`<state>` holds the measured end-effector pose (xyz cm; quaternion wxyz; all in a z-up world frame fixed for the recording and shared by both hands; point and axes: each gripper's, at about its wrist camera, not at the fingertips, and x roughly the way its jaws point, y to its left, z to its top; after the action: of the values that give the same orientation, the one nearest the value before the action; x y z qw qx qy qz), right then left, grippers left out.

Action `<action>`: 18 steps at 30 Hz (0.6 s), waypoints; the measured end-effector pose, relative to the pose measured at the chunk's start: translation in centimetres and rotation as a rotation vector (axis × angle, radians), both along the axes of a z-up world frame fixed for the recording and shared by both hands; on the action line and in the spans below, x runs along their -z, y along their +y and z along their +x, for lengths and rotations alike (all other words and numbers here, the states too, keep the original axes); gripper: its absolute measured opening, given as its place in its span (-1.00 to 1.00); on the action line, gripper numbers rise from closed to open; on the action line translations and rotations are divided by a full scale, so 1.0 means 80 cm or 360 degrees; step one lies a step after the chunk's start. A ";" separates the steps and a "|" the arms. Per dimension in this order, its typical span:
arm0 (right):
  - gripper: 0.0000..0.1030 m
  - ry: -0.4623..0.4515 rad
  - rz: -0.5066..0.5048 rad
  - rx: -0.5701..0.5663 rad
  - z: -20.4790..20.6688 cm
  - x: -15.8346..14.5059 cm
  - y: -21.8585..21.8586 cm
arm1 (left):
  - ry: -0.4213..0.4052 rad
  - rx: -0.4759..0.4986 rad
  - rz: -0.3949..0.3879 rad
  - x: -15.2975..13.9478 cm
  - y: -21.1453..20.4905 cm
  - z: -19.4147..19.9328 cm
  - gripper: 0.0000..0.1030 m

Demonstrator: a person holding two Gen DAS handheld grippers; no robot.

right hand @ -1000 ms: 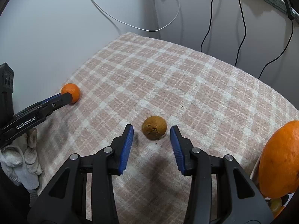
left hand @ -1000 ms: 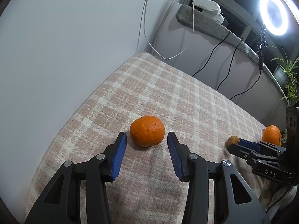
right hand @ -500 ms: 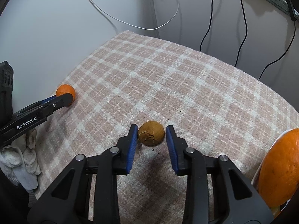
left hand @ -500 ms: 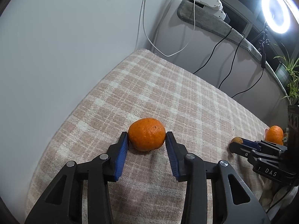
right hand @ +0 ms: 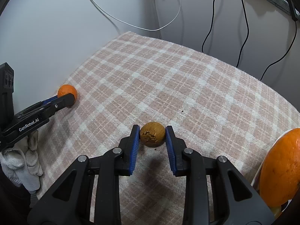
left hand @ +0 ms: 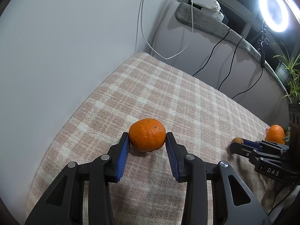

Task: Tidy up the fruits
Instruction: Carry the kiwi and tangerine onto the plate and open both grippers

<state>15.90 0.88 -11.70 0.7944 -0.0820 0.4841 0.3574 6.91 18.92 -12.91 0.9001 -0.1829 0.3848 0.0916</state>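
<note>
My left gripper (left hand: 147, 140) is shut on an orange mandarin (left hand: 147, 134) that rests on the pink checked cloth (left hand: 168, 93); both blue pads touch its sides. It also shows small at the left of the right wrist view (right hand: 66, 91). My right gripper (right hand: 152, 134) is shut on a small brown cracked fruit (right hand: 152, 134), also resting on the cloth. That fruit shows in the left wrist view (left hand: 236, 140) at the tips of the right gripper.
A large orange (right hand: 281, 168) lies at the right edge, also visible in the left wrist view (left hand: 275, 134). A white wall borders the cloth on the left. Cables (right hand: 243, 18) hang behind. A white crumpled cloth (right hand: 24, 165) lies at the near left.
Both grippers moved forward and closed: the left jaws shut on the mandarin, the right jaws shut on the brown fruit.
</note>
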 end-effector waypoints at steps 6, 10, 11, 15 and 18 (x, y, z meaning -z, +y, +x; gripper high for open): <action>-0.44 -0.0012 0.0032 -0.0011 -0.005 -0.010 -0.005 | -0.0032 0.0010 0.0003 -0.010 -0.007 -0.007 -0.27; -0.44 -0.0017 0.0058 -0.0015 -0.009 -0.017 -0.011 | -0.0056 0.0032 0.0008 -0.018 -0.017 -0.012 -0.27; -0.44 -0.0018 0.0066 -0.0013 -0.010 -0.019 -0.013 | -0.0060 0.0037 0.0009 -0.019 -0.019 -0.013 -0.27; -0.44 -0.0027 0.0093 -0.0015 -0.016 -0.027 -0.022 | -0.0082 0.0063 0.0014 -0.027 -0.032 -0.018 -0.27; -0.44 -0.0042 0.0114 -0.0012 -0.022 -0.036 -0.031 | -0.0098 0.0087 0.0022 -0.033 -0.043 -0.022 -0.27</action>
<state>14.15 -1.63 -8.84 0.8018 -0.0601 0.4602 0.3765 5.17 15.49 -10.28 0.9149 -0.1687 0.3612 0.0640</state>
